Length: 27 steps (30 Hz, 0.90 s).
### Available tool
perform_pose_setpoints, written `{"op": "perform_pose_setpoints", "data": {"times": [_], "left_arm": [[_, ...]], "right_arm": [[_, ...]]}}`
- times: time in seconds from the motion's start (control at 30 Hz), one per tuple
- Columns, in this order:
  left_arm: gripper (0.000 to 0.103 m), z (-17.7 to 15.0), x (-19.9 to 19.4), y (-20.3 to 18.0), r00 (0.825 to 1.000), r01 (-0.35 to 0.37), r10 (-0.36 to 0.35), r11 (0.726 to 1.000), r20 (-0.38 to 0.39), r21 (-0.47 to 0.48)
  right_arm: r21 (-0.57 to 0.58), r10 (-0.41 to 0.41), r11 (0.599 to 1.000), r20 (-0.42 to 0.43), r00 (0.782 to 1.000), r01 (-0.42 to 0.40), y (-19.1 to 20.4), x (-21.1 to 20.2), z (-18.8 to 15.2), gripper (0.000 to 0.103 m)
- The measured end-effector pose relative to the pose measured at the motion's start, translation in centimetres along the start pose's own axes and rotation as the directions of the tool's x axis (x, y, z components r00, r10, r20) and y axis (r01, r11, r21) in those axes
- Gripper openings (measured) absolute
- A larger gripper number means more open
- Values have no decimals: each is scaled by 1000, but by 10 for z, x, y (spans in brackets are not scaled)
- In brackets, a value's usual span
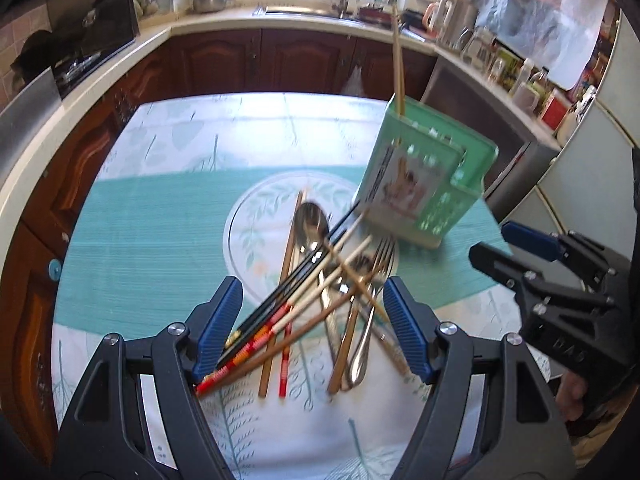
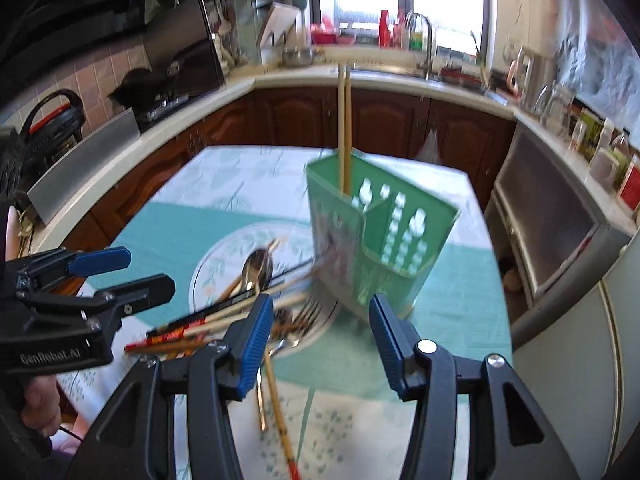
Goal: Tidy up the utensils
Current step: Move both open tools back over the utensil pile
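The task looks barely begun. A green holder (image 1: 424,184) stands at the right of centre in the left wrist view, and only a pair of chopsticks (image 1: 398,68) stands upright in its rear compartment. The rest of the utensils lie in a crossed heap (image 1: 320,292) on the tablecloth (image 1: 140,248) in the lower middle of that frame: a spoon (image 1: 311,220), a fork (image 1: 384,252), and several loose chopsticks, some black, some with red patterned ends. The left gripper (image 1: 312,320) hovers over the heap with its fingers wide apart, holding nothing. The right gripper (image 2: 318,336) hangs near the holder's base, its fingers also spread and empty. Nearly everything remains to be sorted.
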<state>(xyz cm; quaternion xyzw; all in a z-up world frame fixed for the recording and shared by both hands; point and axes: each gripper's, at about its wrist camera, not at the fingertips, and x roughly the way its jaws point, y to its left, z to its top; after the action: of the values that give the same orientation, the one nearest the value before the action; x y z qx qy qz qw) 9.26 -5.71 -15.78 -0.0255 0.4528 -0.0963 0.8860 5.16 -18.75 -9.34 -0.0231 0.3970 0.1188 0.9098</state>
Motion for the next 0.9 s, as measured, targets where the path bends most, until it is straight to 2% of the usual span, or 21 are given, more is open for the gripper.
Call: {"op": "perform_pose_setpoints", "data": {"times": [0.37, 0.9], "left_arm": [[71, -17, 16, 11, 994, -95, 96, 995, -50, 39], [71, -27, 39, 17, 987, -96, 100, 995, -125, 40]], "right_arm": [[-22, 20, 1000, -109, 994, -23, 17, 16, -20, 50], [-49, 10, 999, -220, 975, -21, 32, 46, -38, 50]]}}
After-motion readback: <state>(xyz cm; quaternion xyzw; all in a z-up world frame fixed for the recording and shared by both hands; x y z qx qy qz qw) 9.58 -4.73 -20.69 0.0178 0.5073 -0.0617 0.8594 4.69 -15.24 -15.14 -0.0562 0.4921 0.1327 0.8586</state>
